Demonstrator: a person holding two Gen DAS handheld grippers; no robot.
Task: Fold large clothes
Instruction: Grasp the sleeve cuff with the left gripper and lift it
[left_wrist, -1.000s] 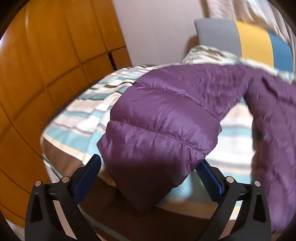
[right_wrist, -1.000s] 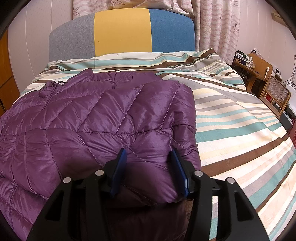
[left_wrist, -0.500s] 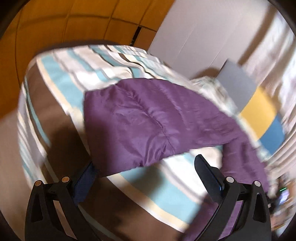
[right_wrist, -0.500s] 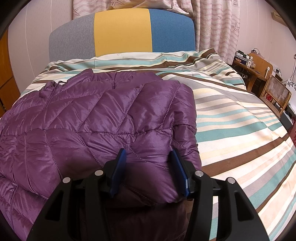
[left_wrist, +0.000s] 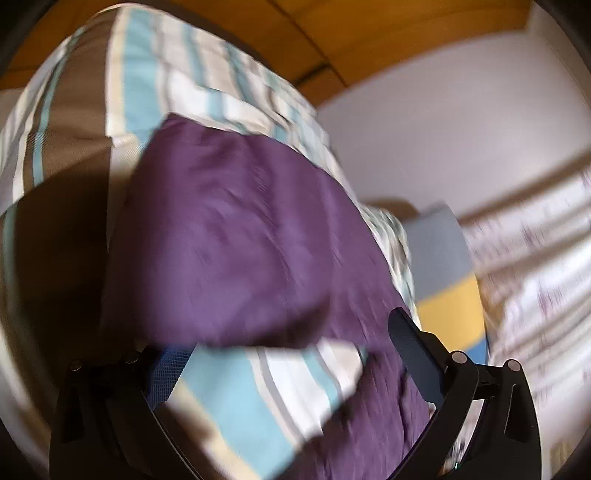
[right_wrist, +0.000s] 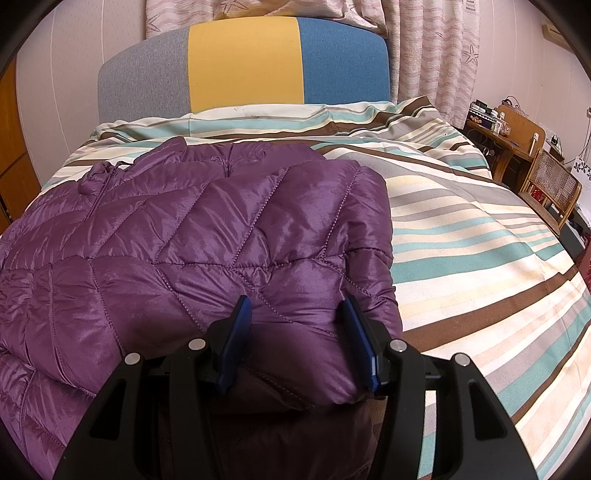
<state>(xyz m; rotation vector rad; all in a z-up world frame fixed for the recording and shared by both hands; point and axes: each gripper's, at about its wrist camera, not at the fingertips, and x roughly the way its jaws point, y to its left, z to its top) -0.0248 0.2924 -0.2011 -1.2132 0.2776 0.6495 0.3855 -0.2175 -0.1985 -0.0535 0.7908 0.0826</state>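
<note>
While a purple quilted jacket (right_wrist: 192, 236) is spread across the left part of a striped bed (right_wrist: 480, 266), its near right corner is pinched between the blue pads of the right gripper (right_wrist: 295, 332), with the puffy fabric bulging up between them. A folded-over panel of the jacket is seen lying on top of its body, with the collar toward the far grey, yellow and blue headboard (right_wrist: 243, 66). At the far right, a wooden side table (right_wrist: 509, 133) and a cane-fronted chair (right_wrist: 550, 184) are seen beside the bed. From the blurred, tilted left wrist view, the left gripper (left_wrist: 284, 354) is seen spread wide and closing, with a jacket sleeve (left_wrist: 229, 258) just ahead of its pads; no contact can be made out there.
</note>
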